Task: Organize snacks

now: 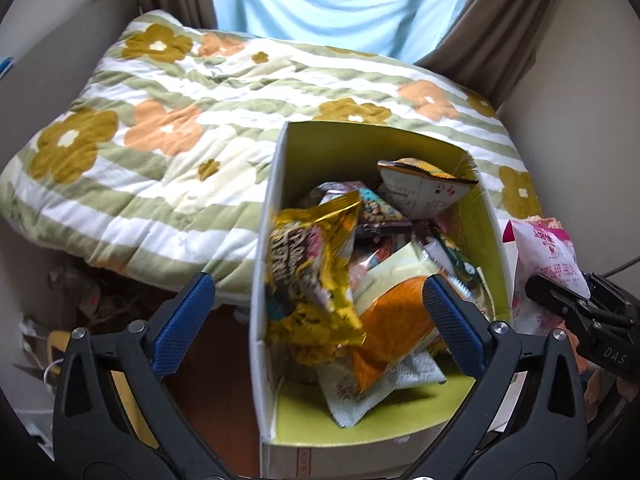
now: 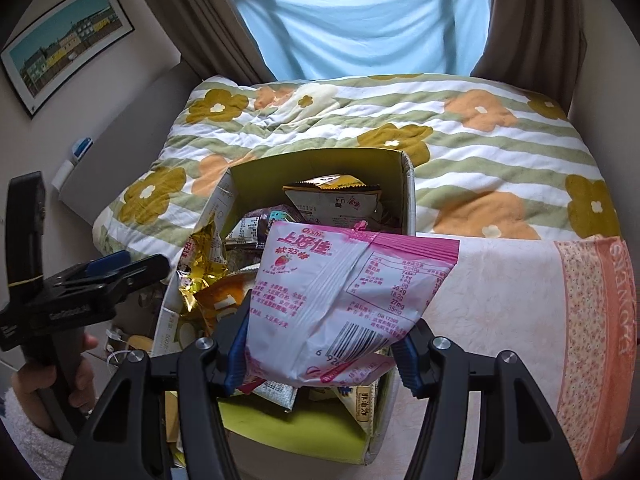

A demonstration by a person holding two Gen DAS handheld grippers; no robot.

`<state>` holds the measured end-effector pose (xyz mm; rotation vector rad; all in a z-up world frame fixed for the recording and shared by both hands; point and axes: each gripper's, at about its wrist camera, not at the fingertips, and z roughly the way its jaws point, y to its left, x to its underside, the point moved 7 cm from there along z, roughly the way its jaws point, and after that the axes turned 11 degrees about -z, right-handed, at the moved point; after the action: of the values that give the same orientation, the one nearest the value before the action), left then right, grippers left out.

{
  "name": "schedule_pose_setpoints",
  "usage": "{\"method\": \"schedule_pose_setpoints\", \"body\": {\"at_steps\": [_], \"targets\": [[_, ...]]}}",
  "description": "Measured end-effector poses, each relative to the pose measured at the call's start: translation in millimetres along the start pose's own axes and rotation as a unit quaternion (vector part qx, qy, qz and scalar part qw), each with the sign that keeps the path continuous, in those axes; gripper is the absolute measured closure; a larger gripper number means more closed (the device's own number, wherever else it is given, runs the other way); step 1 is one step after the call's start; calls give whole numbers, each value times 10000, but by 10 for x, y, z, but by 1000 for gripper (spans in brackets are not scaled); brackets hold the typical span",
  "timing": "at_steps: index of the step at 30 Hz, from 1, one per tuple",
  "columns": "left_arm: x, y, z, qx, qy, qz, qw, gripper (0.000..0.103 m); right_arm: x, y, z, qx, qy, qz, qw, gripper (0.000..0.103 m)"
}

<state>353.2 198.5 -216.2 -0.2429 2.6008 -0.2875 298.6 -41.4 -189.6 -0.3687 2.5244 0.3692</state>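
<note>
A cardboard box (image 1: 276, 216) with a green inside holds several snack packets, among them a gold bag (image 1: 316, 276) and an orange packet (image 1: 396, 320). It also shows in the right wrist view (image 2: 406, 192). My left gripper (image 1: 320, 312) is open and empty, its fingers straddling the box's left wall. My right gripper (image 2: 320, 344) is shut on a pink and white snack bag (image 2: 344, 284) and holds it over the box's near right part. The bag also shows in the left wrist view (image 1: 544, 264), beside the box's right wall.
The box rests by a flowered green-striped quilt (image 1: 168, 128) on a bed. A pink patterned cloth (image 2: 520, 300) lies to the right. Curtains and a blue sheet (image 2: 360, 24) hang behind. Clutter lies on the floor (image 1: 80, 300) at the left.
</note>
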Motion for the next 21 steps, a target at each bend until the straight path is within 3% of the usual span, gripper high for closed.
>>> {"method": "schedule_pose_setpoints", "body": {"at_steps": [5, 6, 9, 13, 21], "targets": [[66, 44, -103, -109, -101, 55, 9999, 0, 104, 108, 68, -110, 21, 50, 9999, 46], [75, 45, -101, -131, -99, 76, 9998, 0, 125, 130, 79, -109, 6, 56, 9999, 42], [110, 38, -115, -159, -118, 126, 9997, 0, 158, 165, 44, 80, -145, -25, 9999, 0], [181, 29, -184, -179, -123, 129, 9997, 0, 231, 95, -73, 733, -135, -84, 9972, 0], [350, -168, -641, -135, -566, 191, 9981, 0, 272, 25, -541, 696, -619, 29, 9956, 0]]}}
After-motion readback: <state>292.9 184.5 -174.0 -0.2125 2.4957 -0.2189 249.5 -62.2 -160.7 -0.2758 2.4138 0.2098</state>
